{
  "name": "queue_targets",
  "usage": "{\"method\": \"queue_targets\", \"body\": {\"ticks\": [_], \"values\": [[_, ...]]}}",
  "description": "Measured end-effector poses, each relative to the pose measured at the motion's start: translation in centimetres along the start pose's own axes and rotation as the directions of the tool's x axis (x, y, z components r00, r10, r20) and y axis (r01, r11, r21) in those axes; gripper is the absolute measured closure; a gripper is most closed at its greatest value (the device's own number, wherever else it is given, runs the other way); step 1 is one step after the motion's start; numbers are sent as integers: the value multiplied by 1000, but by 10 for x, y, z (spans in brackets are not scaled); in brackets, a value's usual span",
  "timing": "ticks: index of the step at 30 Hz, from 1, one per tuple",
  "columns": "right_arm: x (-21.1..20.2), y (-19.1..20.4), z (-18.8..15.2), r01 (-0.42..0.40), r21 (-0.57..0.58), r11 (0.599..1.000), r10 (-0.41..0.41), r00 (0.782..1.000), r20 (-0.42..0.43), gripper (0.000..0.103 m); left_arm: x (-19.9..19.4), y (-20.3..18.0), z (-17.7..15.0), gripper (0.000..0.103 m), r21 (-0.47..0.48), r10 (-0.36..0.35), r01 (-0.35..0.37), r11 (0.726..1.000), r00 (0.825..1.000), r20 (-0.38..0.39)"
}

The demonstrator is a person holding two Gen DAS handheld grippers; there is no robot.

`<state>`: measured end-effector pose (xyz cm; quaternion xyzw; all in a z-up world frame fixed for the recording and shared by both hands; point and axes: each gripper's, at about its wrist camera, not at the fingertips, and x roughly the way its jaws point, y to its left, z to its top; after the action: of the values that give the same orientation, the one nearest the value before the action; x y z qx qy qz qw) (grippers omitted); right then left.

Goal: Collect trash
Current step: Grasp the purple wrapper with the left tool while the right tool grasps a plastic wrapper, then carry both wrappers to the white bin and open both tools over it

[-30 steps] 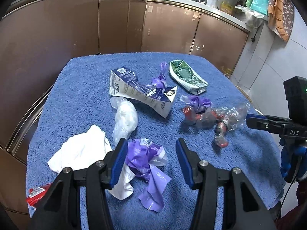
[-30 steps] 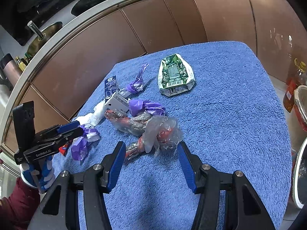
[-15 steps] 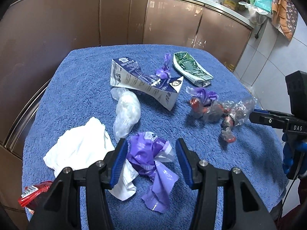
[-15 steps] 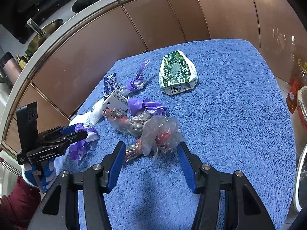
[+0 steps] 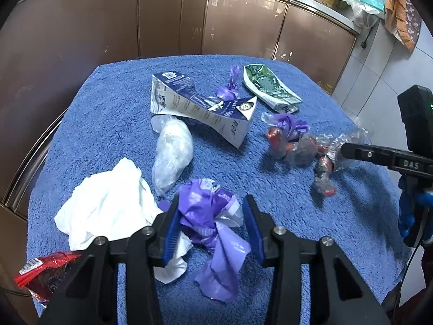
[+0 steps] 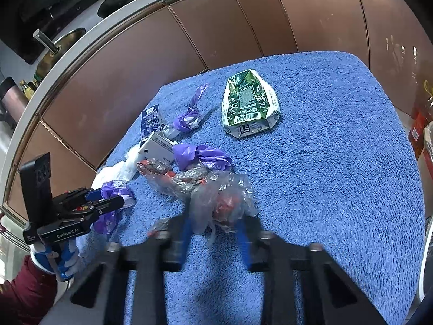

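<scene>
Trash lies on a blue towel-covered table. My left gripper is open, its jaws on either side of a crumpled purple plastic wrapper, which also shows in the right wrist view. My right gripper is open, its jaws around a clear plastic wrapper with red inside; in the left wrist view that wrapper lies at the right gripper's tip. A white tissue lies left of the purple wrapper.
A blue-and-white carton, a green carton, a white plastic bag, small purple wrappers and a red packet lie on the towel. Brown cabinets stand behind the table.
Both grippers have moved forward and down over their wrappers. The right gripper's jaws now reach the clear wrapper and look narrower; its view is motion-blurred.
</scene>
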<state>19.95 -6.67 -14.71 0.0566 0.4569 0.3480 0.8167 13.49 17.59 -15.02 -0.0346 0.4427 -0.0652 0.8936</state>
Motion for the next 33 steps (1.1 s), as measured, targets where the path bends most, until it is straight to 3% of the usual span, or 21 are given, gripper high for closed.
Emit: {"method": "queue_targets", "body": {"ticks": [1,4,14,19,22,26,29,33], "values": [[-1,1,0,0,-4,1000,0,1000,4,92,-1,-1,0,68,1,-1,1,1000,1000,2],[-9,1,-2,-9,-4,1000,9,999,33,94,-7,-5,0,74,2,-3,3,1000,1000,14],[-72,7,-10,-25,-13,1000,27,987,158,95,-47,-24,7,76,-10,-18,19,1000,996,93],[-113,2,-21,12,12,1000,-14,971,238,95,-68,-52,18,76,27,-61,58,998,990,124],[-143,-14,-32,73,51,996,-84,953,290,95,-71,-81,31,76,74,-101,92,993,987,128],[-184,-49,-50,211,138,968,-246,909,336,95,-61,-141,58,76,159,-184,165,973,976,113],[-215,-88,-68,346,235,908,-410,845,343,95,-40,-201,83,76,228,-256,233,945,964,76],[-241,-134,-87,463,349,815,-567,762,313,95,3,-294,114,76,304,-343,330,894,939,-11]]}}
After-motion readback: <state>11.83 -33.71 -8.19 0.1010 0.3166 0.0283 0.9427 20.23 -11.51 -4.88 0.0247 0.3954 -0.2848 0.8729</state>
